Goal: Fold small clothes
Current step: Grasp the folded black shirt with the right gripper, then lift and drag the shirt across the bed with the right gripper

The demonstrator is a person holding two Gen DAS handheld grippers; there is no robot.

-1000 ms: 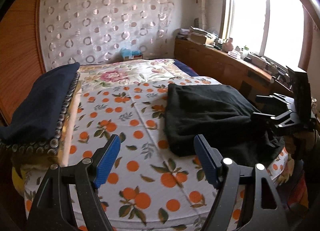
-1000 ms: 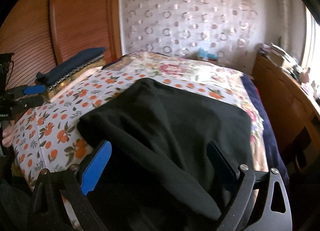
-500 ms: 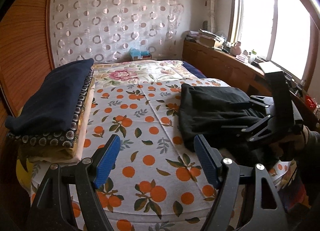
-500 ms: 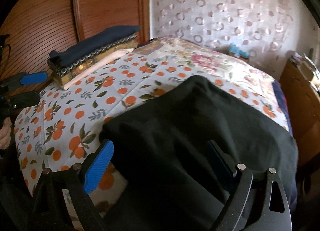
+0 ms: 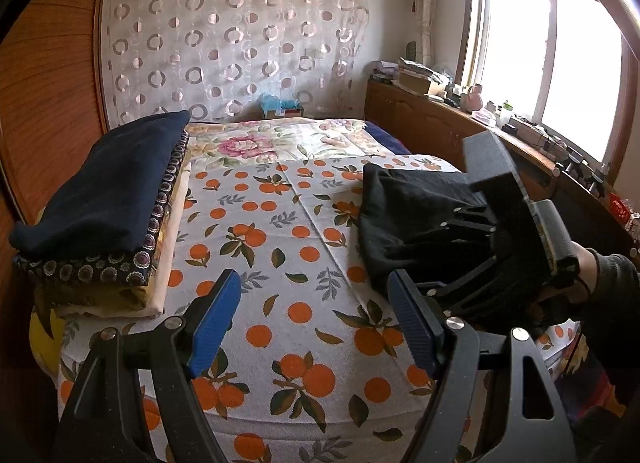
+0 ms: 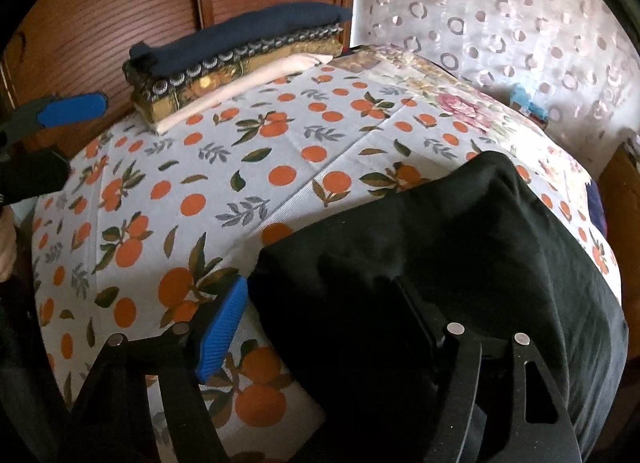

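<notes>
- Bedroom light falls from a window at our 2 o'clock onto the bed (image 5: 304, 327), spread with an orange-print sheet; a patterned curtain hangs behind it.
- At our 10 o'clock a stack of folded clothes (image 5: 108, 199) sits by the wooden wall, well apart from the work.
- We see the black garment (image 6: 460, 263) lying rumpled on the near right part of the bed, its long axis running from the bed's near edge away toward the curtain.
- Our right gripper (image 6: 320, 323) is spread wide, with the garment's near left corner lying between its fingers; one blue pad (image 6: 224, 327) shows beside the cloth, the other finger is lost against the black, and nothing is pinched yet.
- Our left gripper (image 5: 316, 327) hangs released over bare sheet, with the garment at its 2 o'clock.
- We judge the right hand much the nearer; the next move likely turns on closing over that near corner while the left crosses rightward.
</notes>
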